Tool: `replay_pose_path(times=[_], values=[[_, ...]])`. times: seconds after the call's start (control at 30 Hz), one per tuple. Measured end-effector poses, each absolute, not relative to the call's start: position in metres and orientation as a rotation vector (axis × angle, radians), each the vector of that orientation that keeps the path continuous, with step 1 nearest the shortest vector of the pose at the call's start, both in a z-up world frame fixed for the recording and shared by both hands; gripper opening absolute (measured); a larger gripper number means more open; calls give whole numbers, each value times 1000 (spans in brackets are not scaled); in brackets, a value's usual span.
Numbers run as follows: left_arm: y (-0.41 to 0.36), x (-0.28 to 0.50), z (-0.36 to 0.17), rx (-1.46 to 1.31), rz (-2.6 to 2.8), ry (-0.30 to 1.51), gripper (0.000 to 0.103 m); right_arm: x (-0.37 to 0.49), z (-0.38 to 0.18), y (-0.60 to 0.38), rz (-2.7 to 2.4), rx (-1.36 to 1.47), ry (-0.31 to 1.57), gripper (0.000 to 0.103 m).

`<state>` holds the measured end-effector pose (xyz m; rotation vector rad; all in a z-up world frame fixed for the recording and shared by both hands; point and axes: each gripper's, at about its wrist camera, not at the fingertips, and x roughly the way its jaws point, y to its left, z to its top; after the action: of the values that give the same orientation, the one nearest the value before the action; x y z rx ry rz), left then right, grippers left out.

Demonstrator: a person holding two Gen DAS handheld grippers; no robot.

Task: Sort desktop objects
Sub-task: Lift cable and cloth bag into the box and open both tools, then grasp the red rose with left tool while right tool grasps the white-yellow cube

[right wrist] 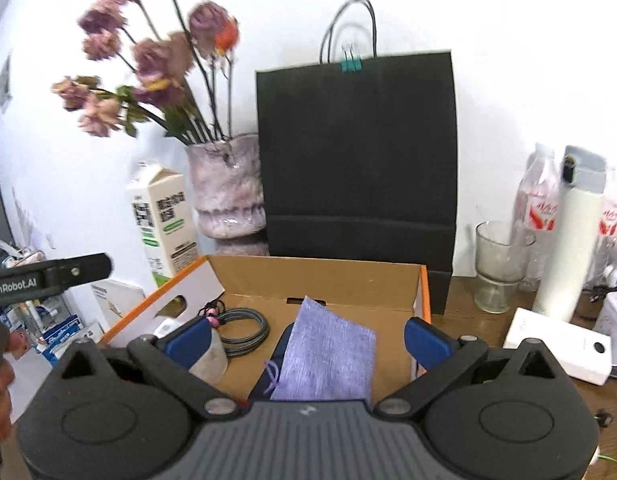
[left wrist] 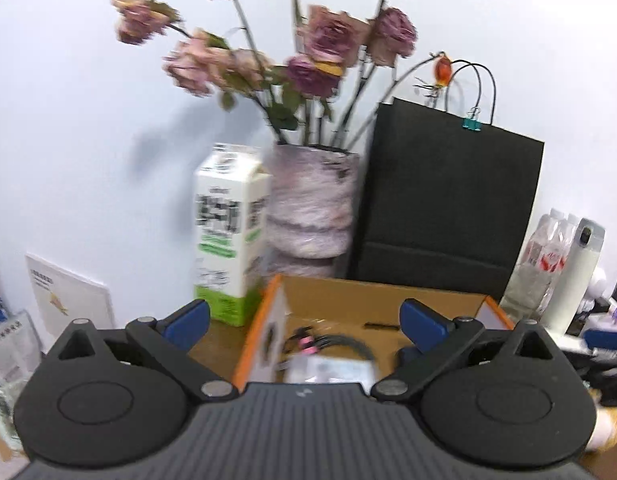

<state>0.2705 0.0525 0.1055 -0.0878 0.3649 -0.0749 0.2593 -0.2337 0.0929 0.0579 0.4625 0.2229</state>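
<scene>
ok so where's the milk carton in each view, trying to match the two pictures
Left wrist view: the milk carton stands left of centre, beside the vase, behind the cardboard box's left corner.
Right wrist view: the milk carton is at left, smaller, beside the same vase, behind the box's left flap.
Shared landmark: the black paper bag with the teal binder clip, behind the box.

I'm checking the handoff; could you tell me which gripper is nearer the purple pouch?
Right. The right gripper hangs open over the pouch in the box; the left gripper shows no pouch.
</scene>
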Motion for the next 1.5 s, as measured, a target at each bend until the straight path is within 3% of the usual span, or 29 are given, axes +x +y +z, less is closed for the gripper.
replay_pose_path(times=[0.43,0.63,0.97,1.17,1.33,1.5], values=[[104,208,55,26,-23,516,103,177,43,-262,183,4,589,103],[107,217,25,21,-8,641,103,170,30,-256,184,0,600,103],[97,253,7,35,66,691,102,211,7,-251,86,17,678,83],[98,266,9,6,93,665,87,226,8,-265,-15,77,642,59],[92,275,10,-6,68,653,76,241,5,-270,-34,121,657,48],[92,280,7,-46,39,657,56,244,-1,-276,-42,153,665,42]])
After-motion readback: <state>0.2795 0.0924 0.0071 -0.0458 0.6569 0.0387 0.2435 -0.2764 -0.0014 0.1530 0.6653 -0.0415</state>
